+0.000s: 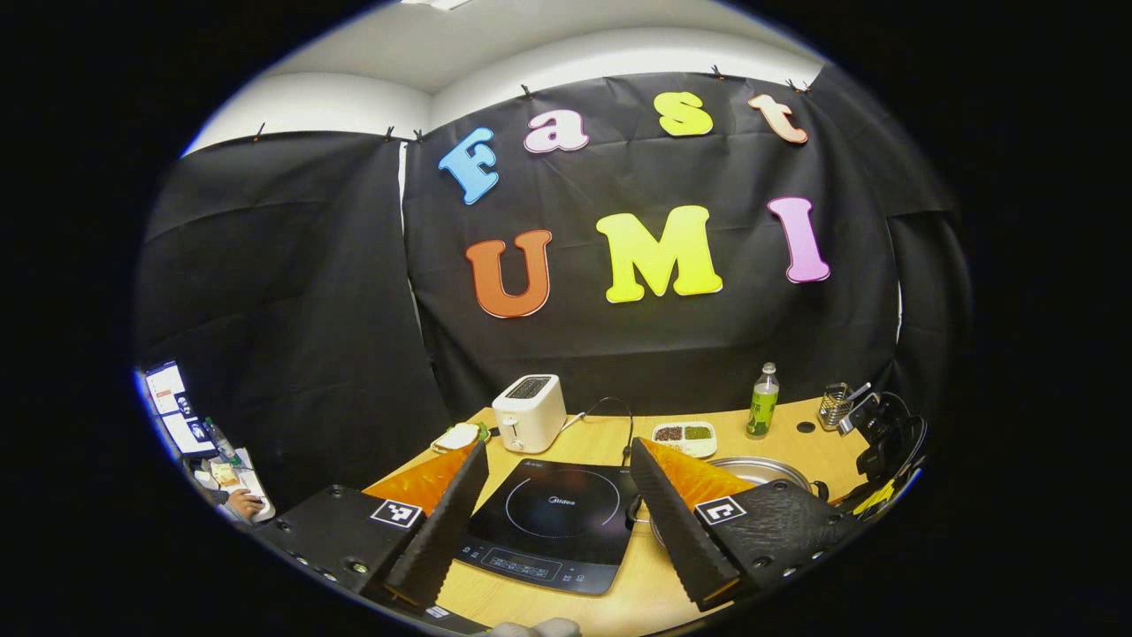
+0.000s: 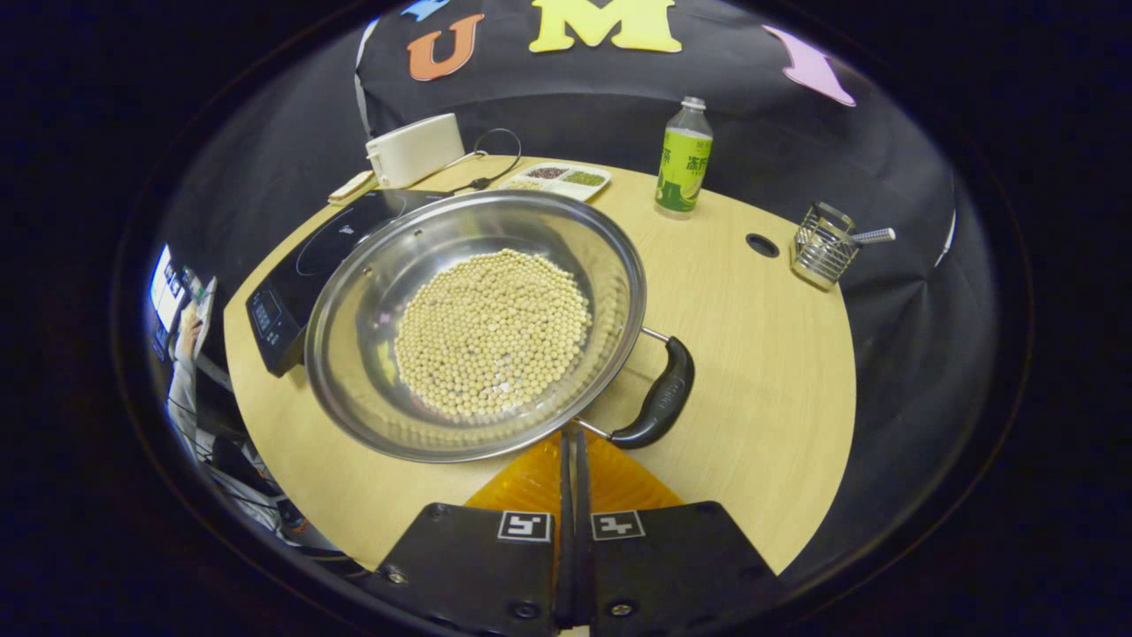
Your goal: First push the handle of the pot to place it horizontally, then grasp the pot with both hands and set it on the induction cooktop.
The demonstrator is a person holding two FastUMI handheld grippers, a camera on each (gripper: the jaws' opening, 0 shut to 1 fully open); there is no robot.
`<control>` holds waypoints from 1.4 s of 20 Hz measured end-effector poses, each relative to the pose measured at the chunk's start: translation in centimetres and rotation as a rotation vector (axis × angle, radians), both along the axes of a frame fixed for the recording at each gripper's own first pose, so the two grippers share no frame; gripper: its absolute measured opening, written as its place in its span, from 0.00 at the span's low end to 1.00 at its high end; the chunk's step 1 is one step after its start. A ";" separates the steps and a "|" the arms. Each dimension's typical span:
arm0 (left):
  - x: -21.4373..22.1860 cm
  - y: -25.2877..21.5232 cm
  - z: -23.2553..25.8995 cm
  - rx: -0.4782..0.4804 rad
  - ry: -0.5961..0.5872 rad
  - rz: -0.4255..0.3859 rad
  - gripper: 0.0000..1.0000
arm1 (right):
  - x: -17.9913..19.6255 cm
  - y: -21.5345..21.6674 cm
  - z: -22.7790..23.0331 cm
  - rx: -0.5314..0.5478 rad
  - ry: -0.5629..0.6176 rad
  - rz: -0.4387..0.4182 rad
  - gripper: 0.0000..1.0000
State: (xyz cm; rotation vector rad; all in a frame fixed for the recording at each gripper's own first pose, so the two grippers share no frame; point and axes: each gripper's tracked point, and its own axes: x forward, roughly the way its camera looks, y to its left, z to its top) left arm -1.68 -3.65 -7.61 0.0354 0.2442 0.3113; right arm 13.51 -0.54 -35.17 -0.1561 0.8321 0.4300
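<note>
On a pale wood-grain surface in a black-draped booth, a wide, shallow pot of polished steel sits holding a round bed of small pale beans. Its curved, dark, glossy handle rides on two thin metal rods at the rim, on the side nearest the right tongs. Those tongs point at the rim beside the handle, their two fingers pressed flat together with nothing between them; whether the tips touch the pot is hard to tell. Just beside the pot, on its far left, lies the flat, black, glassy induction cooktop, a ring marked on its top.

The left tongs hang above the cooktop's near edge with fingers spread wide, ribbed inner faces turned toward each other, gripping nothing. In the left gripper view the pot's rim peeks out behind the right-hand finger.

Along the back stand a boxy white toaster, a white divided tray of dark and green grains, a green-labelled plastic bottle and a wire basket.
</note>
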 end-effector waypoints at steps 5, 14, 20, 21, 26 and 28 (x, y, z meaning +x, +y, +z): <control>0.8 -1.1 -0.7 -0.004 0.024 0.015 0.96 | 1.6 -1.0 0.2 -0.015 -0.011 0.028 0.00; 2.3 -3.0 -4.1 -0.028 0.083 -0.069 0.96 | 0.9 -2.1 0.2 -0.016 -0.005 -0.016 0.01; 5.4 -4.0 -9.3 -0.107 0.152 -0.221 0.96 | -1.5 -3.9 2.1 0.009 -0.055 -0.173 0.12; 5.8 -4.1 -10.5 -0.128 0.168 -0.236 0.96 | -2.0 -4.0 2.2 0.008 -0.056 -0.191 0.19; 8.0 -5.4 -15.6 -0.184 0.254 -0.300 0.97 | -2.2 -4.3 4.1 0.012 -0.109 -0.276 0.81; 8.7 -5.9 -17.5 -0.175 0.292 -0.323 0.97 | -1.5 -3.6 4.5 0.040 -0.108 -0.304 0.87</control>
